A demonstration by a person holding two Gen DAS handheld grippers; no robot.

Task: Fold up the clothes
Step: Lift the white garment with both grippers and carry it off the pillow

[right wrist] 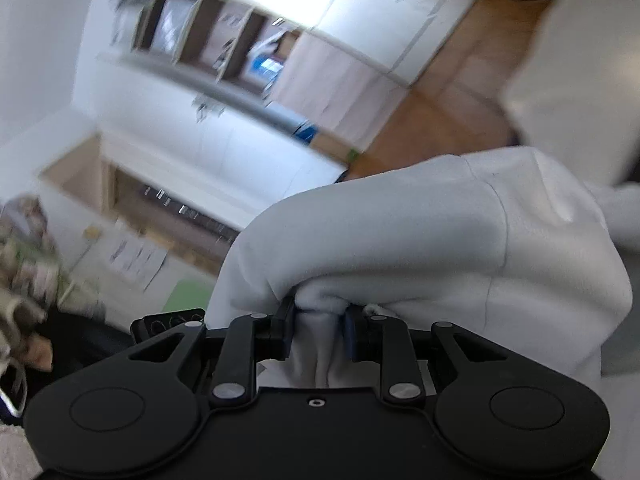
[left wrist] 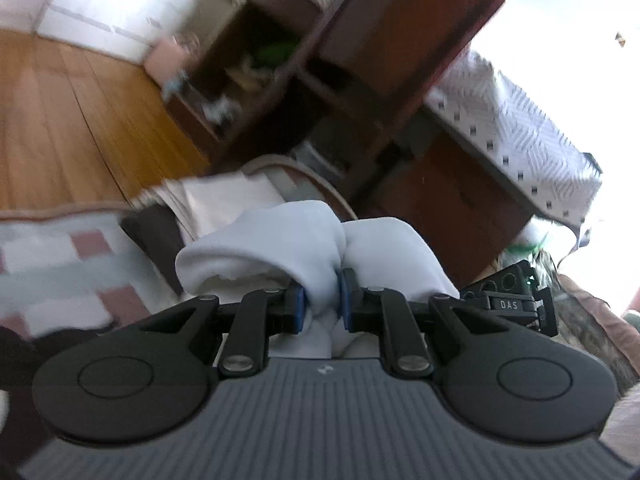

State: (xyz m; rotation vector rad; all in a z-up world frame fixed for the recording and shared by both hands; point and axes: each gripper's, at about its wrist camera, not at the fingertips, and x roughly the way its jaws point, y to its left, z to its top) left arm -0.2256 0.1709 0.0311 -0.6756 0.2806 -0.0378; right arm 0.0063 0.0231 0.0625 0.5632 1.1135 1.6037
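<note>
- Left hand-held gripper (left wrist: 322, 306): aimed near level, blue pads clenched on bunched white garment (left wrist: 256, 252).
- Right hand-held gripper (right wrist: 320, 330): aimed near level, grasping the same pale fabric.

Both views sit just behind their own fingers, very near the bunched white garment (left wrist: 304, 240) (right wrist: 420, 248). The left wrist view faces a wooden floor (left wrist: 60, 120) and bed, tilted; the right faces white cabinets (right wrist: 224, 136).

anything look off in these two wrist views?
Nothing damaged or spilled. The white garment is bunched in both grips, left gripper and right gripper, rather than held by a flat edge. The background is too blurred to judge.
</note>
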